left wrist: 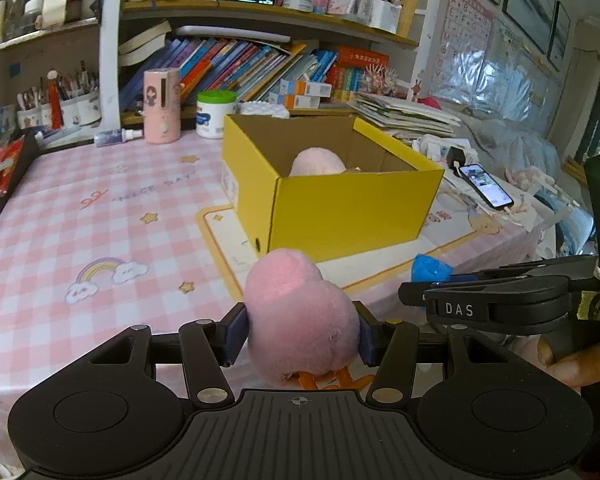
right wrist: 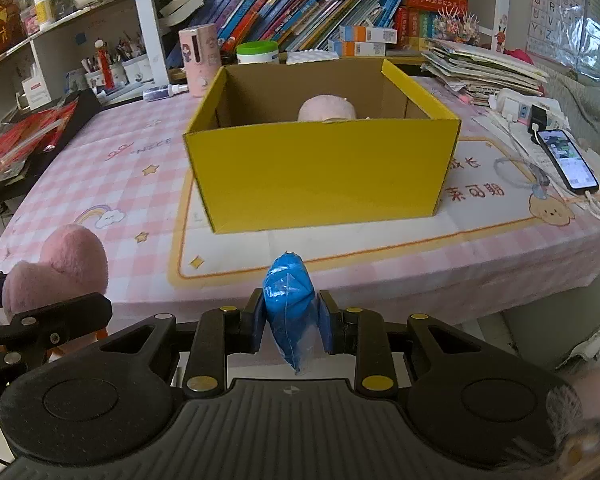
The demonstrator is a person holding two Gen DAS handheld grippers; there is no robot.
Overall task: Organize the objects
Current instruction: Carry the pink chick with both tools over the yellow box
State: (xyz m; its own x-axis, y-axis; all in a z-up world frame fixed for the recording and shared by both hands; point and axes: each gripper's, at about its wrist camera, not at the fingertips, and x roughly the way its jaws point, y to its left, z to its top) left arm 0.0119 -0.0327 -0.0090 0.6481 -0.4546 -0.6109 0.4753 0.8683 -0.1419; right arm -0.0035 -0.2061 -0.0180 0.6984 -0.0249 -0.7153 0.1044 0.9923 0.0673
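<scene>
Left hand-held gripper first: its two blue pads are pressed in against the sides of a pink plush bird, orange feet dangling below the grip. It hangs over the near edge of the surface, which wears a pink checked cloth with stars and a rainbow.

Over to the right hand-held gripper: closed on a blue packet in clear plastic wrap, pinched at its middle, top end poking up above the fingers. It too sits at the near edge, just beside the left one; the plush shows at the left of the right wrist view.

Ahead of both, the open yellow cardboard box stands on a cream mat with an orange border. Inside, toward the back, a second pale pink plush peeks over the front wall.

Right of the box, a smartphone lies screen lit, plugged into a cable. Behind the box: a pink cylindrical dispenser, a green-lidded tub, then shelves of books.
</scene>
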